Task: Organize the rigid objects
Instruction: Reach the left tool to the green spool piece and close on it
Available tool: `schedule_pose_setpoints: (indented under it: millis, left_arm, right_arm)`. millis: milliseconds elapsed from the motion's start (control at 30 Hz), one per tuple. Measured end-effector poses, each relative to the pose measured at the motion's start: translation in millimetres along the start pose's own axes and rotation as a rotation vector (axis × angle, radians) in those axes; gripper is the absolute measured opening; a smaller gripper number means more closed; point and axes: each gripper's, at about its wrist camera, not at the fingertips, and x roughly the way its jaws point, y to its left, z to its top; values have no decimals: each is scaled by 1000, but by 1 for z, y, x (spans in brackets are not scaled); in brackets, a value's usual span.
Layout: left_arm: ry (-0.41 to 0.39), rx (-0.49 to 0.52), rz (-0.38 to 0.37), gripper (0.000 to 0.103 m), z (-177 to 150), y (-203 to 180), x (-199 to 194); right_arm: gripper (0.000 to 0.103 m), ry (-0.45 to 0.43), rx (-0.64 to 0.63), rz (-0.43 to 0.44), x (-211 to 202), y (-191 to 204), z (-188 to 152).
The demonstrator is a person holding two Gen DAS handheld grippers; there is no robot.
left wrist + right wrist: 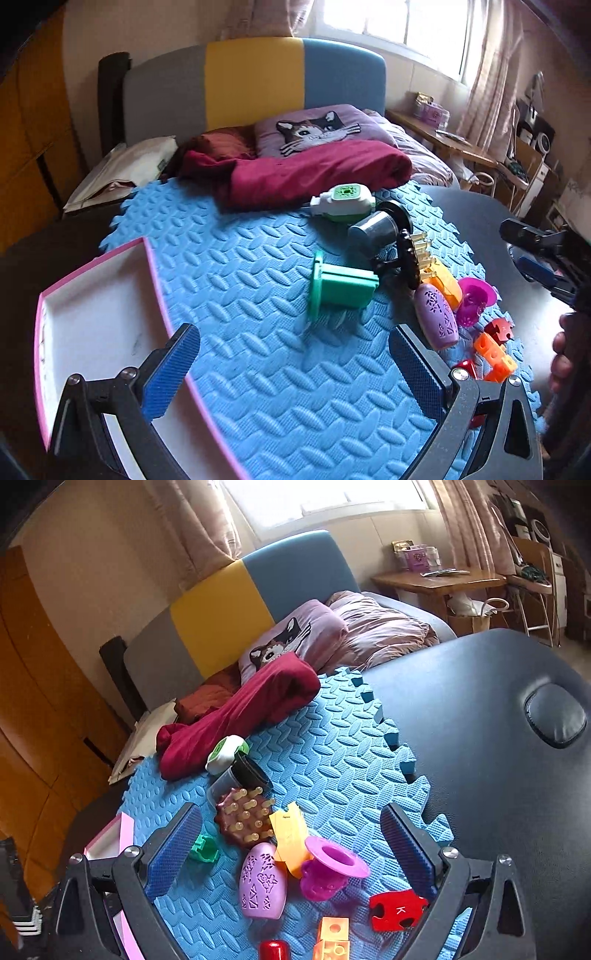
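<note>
Two hand-held grippers hang with jaws wide apart and nothing between them, above a blue embossed foam puzzle mat (258, 266) laid on a dark padded table (480, 701). The left gripper (295, 373) hovers over bare mat; its left finger overlaps a pink-rimmed white tray (92, 314) lying at the mat's left edge. The right gripper (291, 849) frames a cluster of toys on the mat's right part: a purple egg-shaped plastic shell with cut-out patterns (263, 880), a magenta flanged cup (328, 867), a yellow-orange plastic piece (290, 836), a brown round brush with pale pegs (245, 821) and a red notched block marked K (397, 910). A green flanged plastic spool (341, 288) lies on its side near the mat's middle. Beyond the mat's far edge, a crimson cloth (314, 173), a cat-print pillow (314, 129) and a grey, yellow and blue headboard (255, 85) sit beneath a curtained window (388, 22).
</note>
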Motion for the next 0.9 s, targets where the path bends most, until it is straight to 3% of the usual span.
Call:
schedule_pose_setpoints:
  millis: [633, 700, 733, 767, 900]
  left_arm:
    - [83, 74, 29, 102, 35, -33, 89]
    - [91, 74, 19, 87, 36, -33, 96]
    - [109, 69, -14, 62, 35, -32, 100]
    - [138, 54, -33, 60, 33, -30, 105]
    - [122, 59, -27, 60, 24, -30, 100]
  right_arm:
    - [99, -29, 97, 36, -6, -16, 5]
    - [99, -27, 110, 41, -6, -19, 6]
    - [99, -27, 114, 38, -6, -20, 6]
    - [99, -27, 115, 37, -6, -21, 6]
    - [97, -18, 135, 42, -4, -25, 7]
